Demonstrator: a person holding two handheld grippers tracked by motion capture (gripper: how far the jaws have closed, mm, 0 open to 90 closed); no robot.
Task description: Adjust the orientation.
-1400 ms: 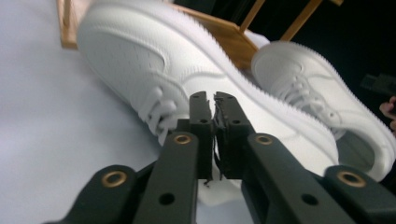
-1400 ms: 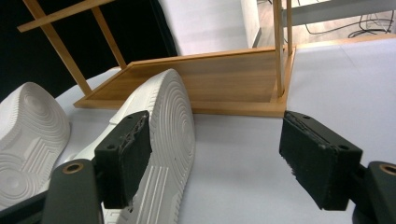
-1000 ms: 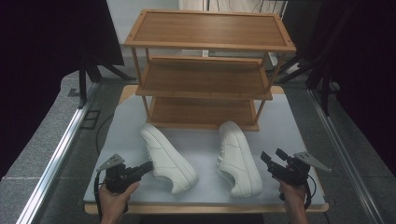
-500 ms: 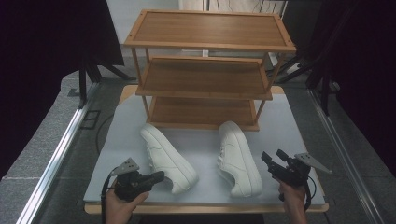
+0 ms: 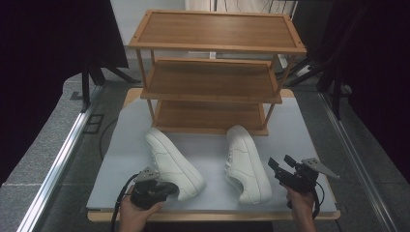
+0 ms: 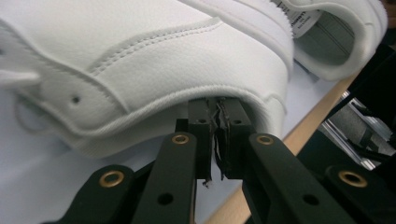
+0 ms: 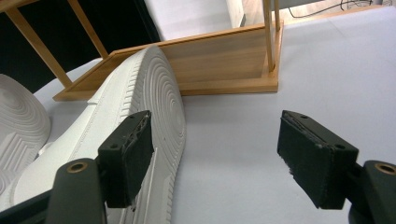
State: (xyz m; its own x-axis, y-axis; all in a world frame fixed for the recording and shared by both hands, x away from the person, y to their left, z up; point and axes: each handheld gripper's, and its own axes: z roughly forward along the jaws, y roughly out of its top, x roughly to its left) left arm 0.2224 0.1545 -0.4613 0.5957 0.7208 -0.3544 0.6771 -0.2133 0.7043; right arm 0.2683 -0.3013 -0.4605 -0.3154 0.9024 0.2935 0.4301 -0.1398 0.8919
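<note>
While the left gripper (image 5: 170, 189) sits low at the near edge of the table (image 5: 300, 130), its tips rest against the heel end of the left shoe (image 5: 173, 162), which lies on its side with toe pointing away toward the wooden rack (image 5: 212, 72). From the left gripper view the two black pads (image 6: 201, 135) stand nearly together, only a thin gap between them, tucked just under the white leather edge of that shoe (image 6: 140, 70); the jaws have just been opening slightly, and nothing is between them, no leather or lace pinched. Right gripper (image 5: 283, 164) held above the near right part of the table, jaws spread wide and empty, just beside the right shoe (image 5: 247, 164), not touching it. Right shoe also on its side, ribbed sole (image 7: 159, 107) facing the right gripper, toe near the rack's bottom shelf (image 7: 219, 65). Both shoes lie on the grey tabletop in front of the rack, well apart from each other. Rack shelves bare wood.
</note>
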